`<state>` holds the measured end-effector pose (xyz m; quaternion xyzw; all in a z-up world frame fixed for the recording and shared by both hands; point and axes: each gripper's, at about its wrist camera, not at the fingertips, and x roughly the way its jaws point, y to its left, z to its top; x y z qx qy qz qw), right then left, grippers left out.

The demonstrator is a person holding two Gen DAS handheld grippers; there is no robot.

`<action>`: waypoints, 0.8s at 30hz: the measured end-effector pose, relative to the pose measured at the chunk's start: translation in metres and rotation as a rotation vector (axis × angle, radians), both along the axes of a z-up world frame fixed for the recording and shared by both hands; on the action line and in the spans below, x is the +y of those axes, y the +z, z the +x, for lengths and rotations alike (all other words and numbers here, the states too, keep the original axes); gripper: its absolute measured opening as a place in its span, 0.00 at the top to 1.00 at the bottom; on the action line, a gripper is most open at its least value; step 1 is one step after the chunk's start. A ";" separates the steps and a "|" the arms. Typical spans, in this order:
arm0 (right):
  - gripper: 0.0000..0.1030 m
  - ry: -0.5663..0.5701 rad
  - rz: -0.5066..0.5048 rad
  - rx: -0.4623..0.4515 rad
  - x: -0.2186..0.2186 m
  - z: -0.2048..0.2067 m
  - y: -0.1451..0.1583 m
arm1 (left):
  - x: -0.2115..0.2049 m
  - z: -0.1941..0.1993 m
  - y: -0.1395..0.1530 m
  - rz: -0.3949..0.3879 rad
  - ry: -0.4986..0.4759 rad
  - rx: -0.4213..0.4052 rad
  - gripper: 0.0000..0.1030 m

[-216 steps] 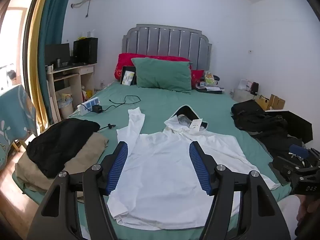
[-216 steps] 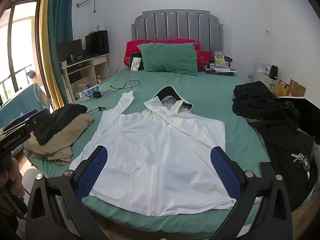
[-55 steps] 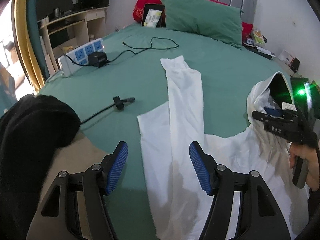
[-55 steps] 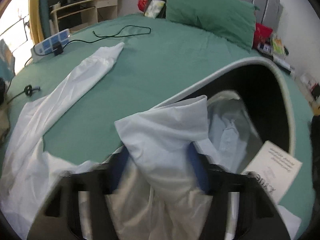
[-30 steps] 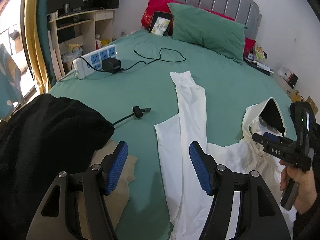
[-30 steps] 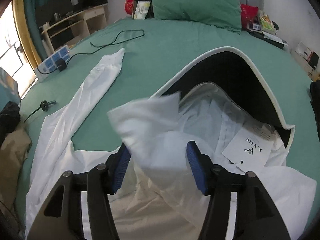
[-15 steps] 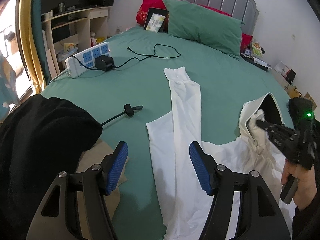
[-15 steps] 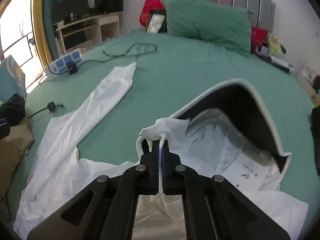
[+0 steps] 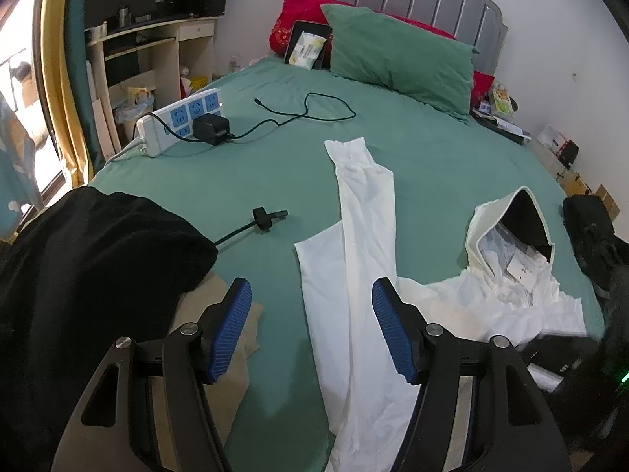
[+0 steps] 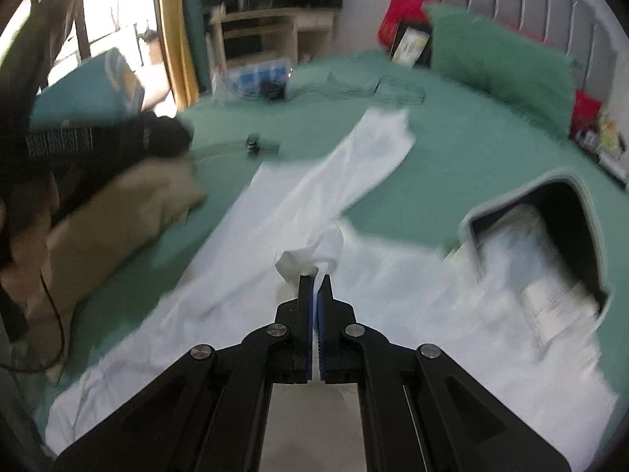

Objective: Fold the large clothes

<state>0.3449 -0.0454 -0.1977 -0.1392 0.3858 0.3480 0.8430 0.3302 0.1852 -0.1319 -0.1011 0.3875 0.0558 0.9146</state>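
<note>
Right tool [image 10: 315, 277] pinches a bunch of the white jacket [image 10: 412, 314] on the bed [image 10: 452, 165], left tool [image 9: 310, 306] hangs open over its sleeve [image 9: 365, 204]

The right claw [image 10: 314, 277] pinches a bunch of the white hoodie [image 10: 393, 314], which lies on the green bed [image 10: 452, 157].

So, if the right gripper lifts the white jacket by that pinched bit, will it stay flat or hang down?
The white jacket will likely hang limp: its thin cloth bunches above the shut jaws of the right gripper. It looks light. The long sleeve lying across the bed will probably drag behind.
</note>
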 end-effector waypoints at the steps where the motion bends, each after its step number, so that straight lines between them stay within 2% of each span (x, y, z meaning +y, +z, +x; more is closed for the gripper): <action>1: 0.98 0.002 0.003 0.014 -0.001 -0.001 -0.005 | -0.002 0.000 -0.001 0.001 -0.009 0.005 0.35; 2: 0.97 0.005 -0.009 0.053 0.000 -0.001 -0.016 | -0.005 0.001 -0.002 0.001 -0.016 0.008 0.35; 4: 0.89 -0.007 -0.036 0.104 -0.003 0.000 -0.029 | -0.009 0.003 -0.006 -0.004 -0.032 0.020 0.35; 6: 0.70 -0.004 -0.020 0.141 -0.010 -0.002 -0.033 | -0.014 0.006 -0.011 -0.019 -0.048 0.036 0.35; 7: 0.66 0.001 -0.007 0.146 -0.014 -0.006 -0.032 | -0.018 0.008 -0.014 -0.027 -0.059 0.043 0.35; 9: 0.53 -0.002 0.011 0.143 -0.025 -0.009 -0.027 | -0.025 0.011 -0.019 -0.031 -0.078 0.048 0.35; 12: 0.41 -0.063 0.015 0.118 -0.050 -0.006 -0.020 | -0.042 0.017 -0.033 -0.051 -0.126 0.072 0.35; 14: 0.37 -0.116 -0.005 0.126 -0.063 0.000 -0.026 | -0.057 0.024 -0.047 -0.080 -0.178 0.122 0.35; 16: 0.37 -0.181 -0.038 0.181 -0.078 0.012 -0.037 | -0.068 0.029 -0.061 -0.103 -0.229 0.189 0.35; 19: 0.37 -0.245 -0.006 0.189 -0.098 0.019 -0.033 | -0.071 0.028 -0.071 -0.046 -0.227 0.231 0.35; 21: 0.37 -0.258 0.017 0.153 -0.102 0.024 -0.023 | -0.065 0.024 -0.062 -0.011 -0.201 0.194 0.35; 24: 0.37 -0.252 0.025 0.112 -0.090 0.044 -0.008 | -0.044 0.016 -0.034 -0.005 -0.156 0.079 0.35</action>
